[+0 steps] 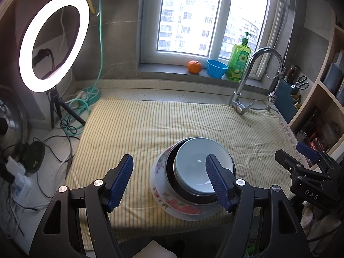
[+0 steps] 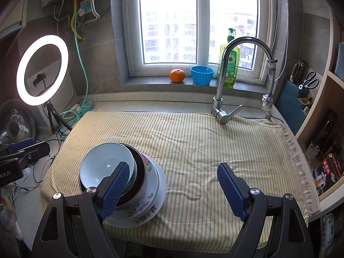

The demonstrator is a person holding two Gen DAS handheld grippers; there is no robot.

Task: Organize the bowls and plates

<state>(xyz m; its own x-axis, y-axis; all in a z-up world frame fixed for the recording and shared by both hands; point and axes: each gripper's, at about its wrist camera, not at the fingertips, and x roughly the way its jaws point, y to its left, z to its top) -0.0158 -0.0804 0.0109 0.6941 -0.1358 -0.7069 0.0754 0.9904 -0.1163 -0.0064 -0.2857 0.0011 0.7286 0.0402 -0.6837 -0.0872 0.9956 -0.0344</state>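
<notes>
Striped yellow cloth (image 1: 150, 133) covers the kitchen counter below a window. On it a pale blue glazed bowl (image 1: 200, 163) nests in a dark bowl (image 1: 169, 167) on floral white plates (image 1: 172, 204), partly hidden by gripper fingers. Left gripper (image 1: 169, 182) and right gripper (image 2: 174, 190) hang above with jaws apart, holding nothing.

daylight pours through the window (image 1: 193, 19), blown out to near white, and a lit ring light (image 1: 53, 43) glares at the left with a soft halo. the striped cloth (image 1: 172, 124) is evenly lit and its near edge falls into shadow. both fisheye views bend straight lines and darken at the corners; the centre is sharp.
</notes>
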